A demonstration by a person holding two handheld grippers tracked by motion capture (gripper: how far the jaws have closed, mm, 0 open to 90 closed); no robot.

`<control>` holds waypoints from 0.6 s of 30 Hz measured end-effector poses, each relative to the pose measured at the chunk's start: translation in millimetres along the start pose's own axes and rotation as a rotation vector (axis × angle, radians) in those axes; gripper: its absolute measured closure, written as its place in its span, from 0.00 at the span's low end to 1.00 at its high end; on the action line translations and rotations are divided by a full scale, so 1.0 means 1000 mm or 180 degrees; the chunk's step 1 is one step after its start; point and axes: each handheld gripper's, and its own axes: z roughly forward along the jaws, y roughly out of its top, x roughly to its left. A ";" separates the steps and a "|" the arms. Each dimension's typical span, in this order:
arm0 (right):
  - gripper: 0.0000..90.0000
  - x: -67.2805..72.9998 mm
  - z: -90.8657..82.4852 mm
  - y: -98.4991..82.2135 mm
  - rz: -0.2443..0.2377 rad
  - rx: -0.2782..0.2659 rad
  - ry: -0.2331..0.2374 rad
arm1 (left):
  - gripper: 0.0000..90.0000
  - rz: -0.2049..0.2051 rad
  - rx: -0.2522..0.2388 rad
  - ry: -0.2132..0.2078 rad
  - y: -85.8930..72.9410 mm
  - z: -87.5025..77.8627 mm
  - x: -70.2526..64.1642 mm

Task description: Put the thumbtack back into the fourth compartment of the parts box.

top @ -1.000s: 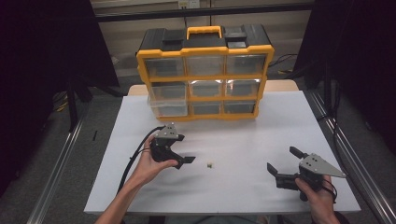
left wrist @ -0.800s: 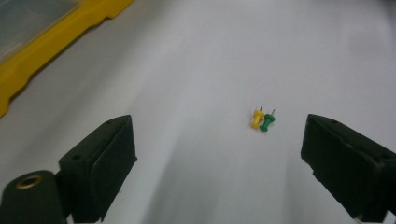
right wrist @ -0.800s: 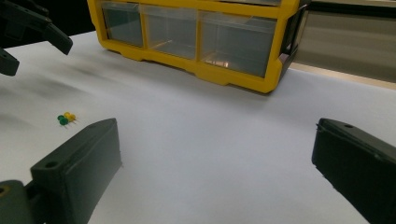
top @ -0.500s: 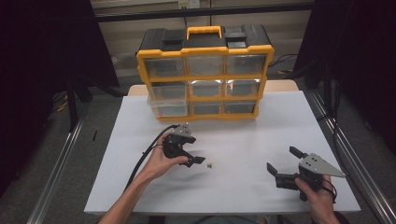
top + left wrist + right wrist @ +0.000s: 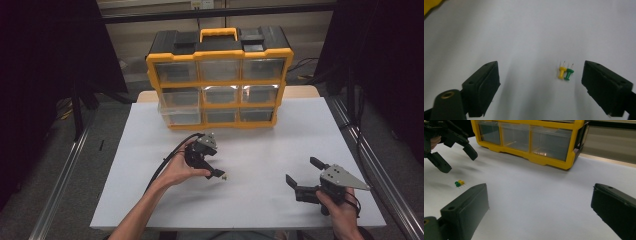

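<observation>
Yellow and green plastic, that's the two things in play: a yellow pushpin (image 5: 561, 72) and a green pushpin (image 5: 568, 74) lying side by side and touching on the white surface (image 5: 260, 150), metal points aimed the same way. In the left gripper view they sit between the jaws of the left tongs (image 5: 544, 85), closer to the right-hand jaw, with nothing pressing on them. Those jaws have just been closing a bit but stand wide apart, gripping nothing.

From the high view the pins are just a tiny speck off the tip of the left tongs (image 5: 218, 173), near the middle of the surface, and you can't tell the colours from up there. The right gripper view catches them small at the far left, just below the other tongs. The yellow organiser (image 5: 220, 80) stands at the far edge with its clear drawers shut; whatever's in them is too hazy to make out.

The right tongs (image 5: 301, 173) sit at the near right, jaws wide, holding nothing, in the same spot as a second ago. The left tongs have slid right and a touch nearer since then, and now hang right at the pins instead of off to their left.
</observation>
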 end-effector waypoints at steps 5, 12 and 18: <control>0.01 0.000 0.000 0.000 -0.0001 0.0005 -0.0008 | 0.29 0.0075 0.0258 -0.0219 0.005 0.004 0.006; 0.01 0.000 0.000 0.000 -0.0003 0.0000 0.0001 | 0.41 0.0076 0.0289 -0.0206 0.007 0.015 0.006; 0.01 0.000 0.000 0.000 -0.0010 0.0002 -0.0009 | 0.49 0.0155 0.0418 -0.0336 0.013 0.018 0.005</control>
